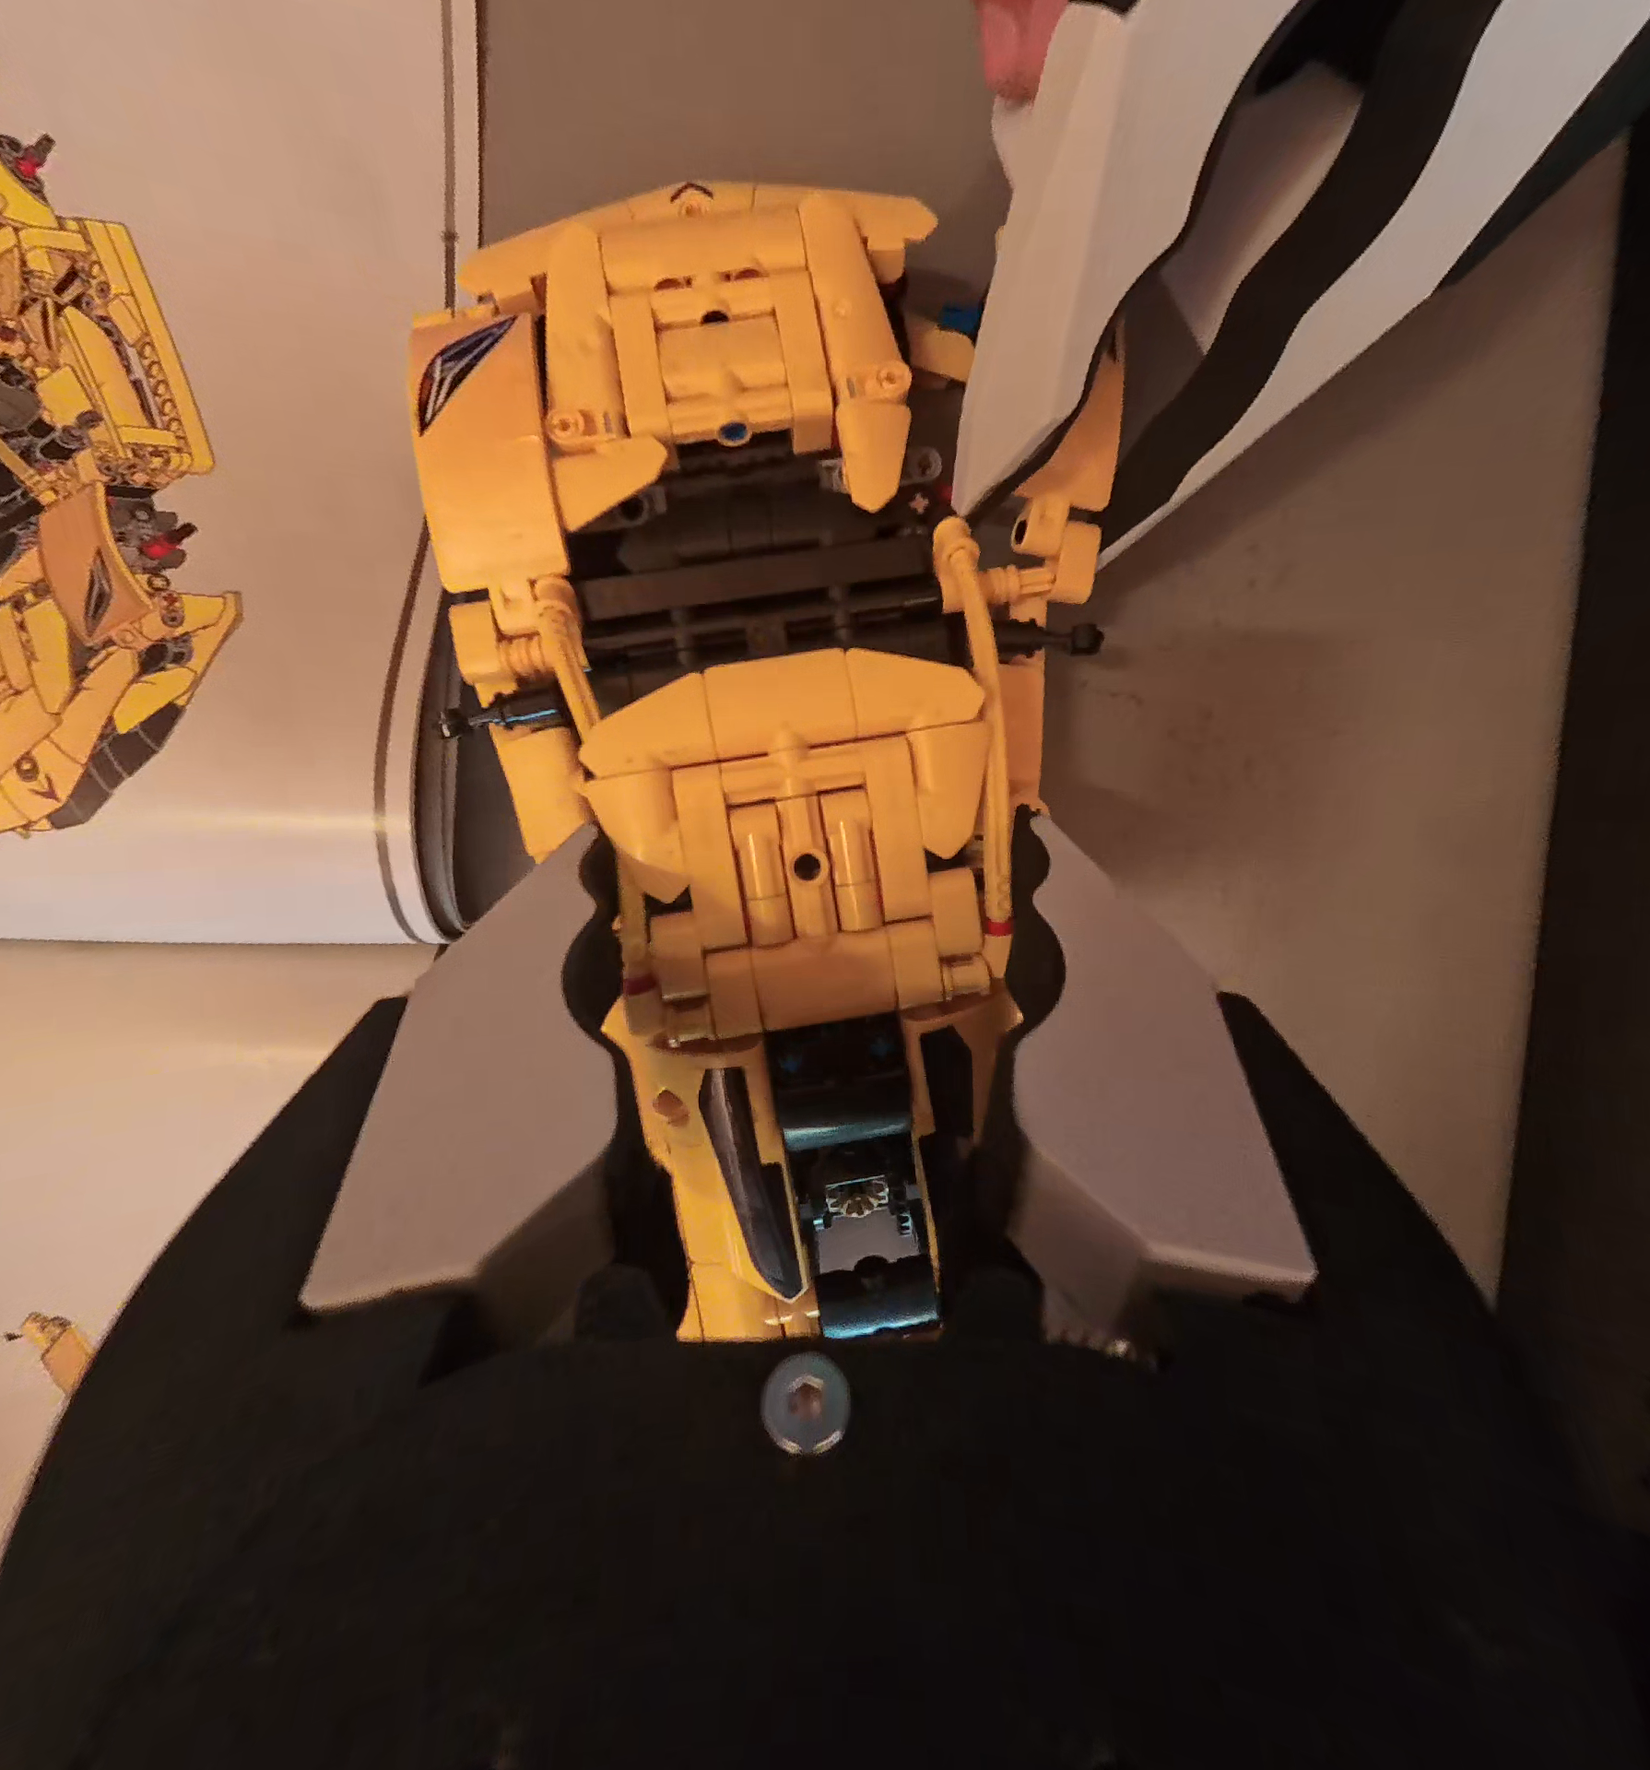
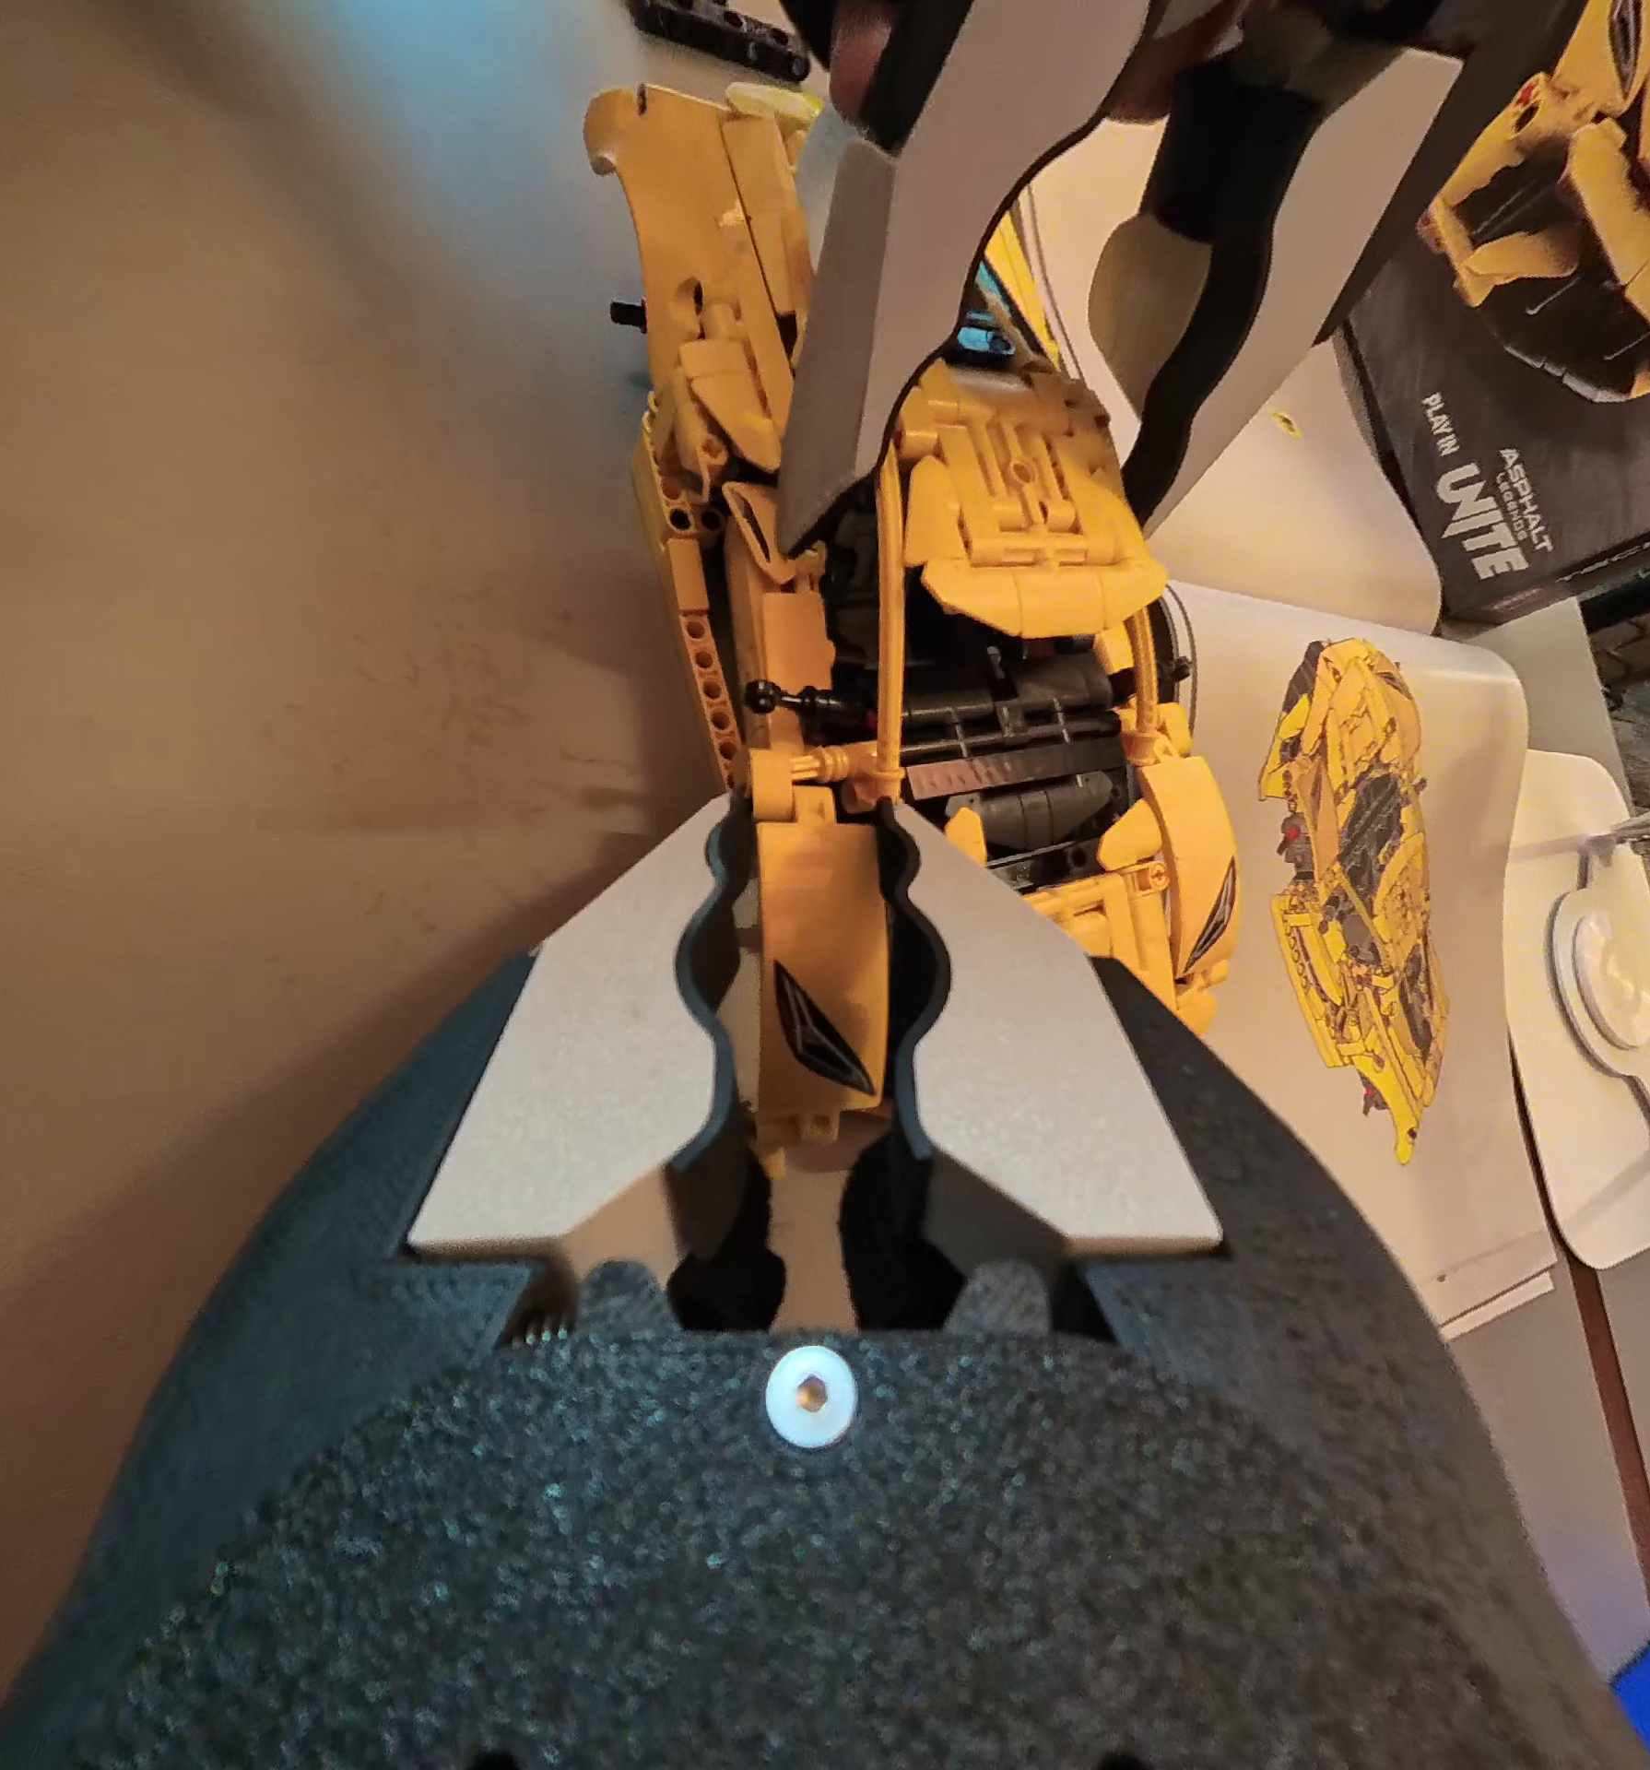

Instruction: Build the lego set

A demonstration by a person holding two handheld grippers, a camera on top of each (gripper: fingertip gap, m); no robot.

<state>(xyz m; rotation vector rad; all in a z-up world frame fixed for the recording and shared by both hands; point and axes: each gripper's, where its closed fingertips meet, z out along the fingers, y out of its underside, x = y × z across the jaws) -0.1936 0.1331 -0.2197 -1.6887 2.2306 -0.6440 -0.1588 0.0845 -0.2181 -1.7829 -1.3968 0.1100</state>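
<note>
Between the two grippers, the yellow lego car [image 1: 764, 613] is held up off the beige worktop [image 1: 1281, 747], its dark interior open between the yellow body panels. The left gripper [image 1: 807, 824] has its fingers [image 1: 476, 1082] closed on the narrow end of the car, pinching the yellow bodywork on both sides. The right gripper [image 2: 807, 805] has its fingers [image 2: 601, 1044] pinching a yellow side panel that carries a dark pointed decal; in the left wrist view the same gripper comes in from the upper right, touching the car's far side. An open instruction booklet [image 2: 1357, 862] with a printed picture of the yellow car lies on the worktop just beside the model, and the dark set box [image 2: 1511, 460] stands behind the booklet.
</note>
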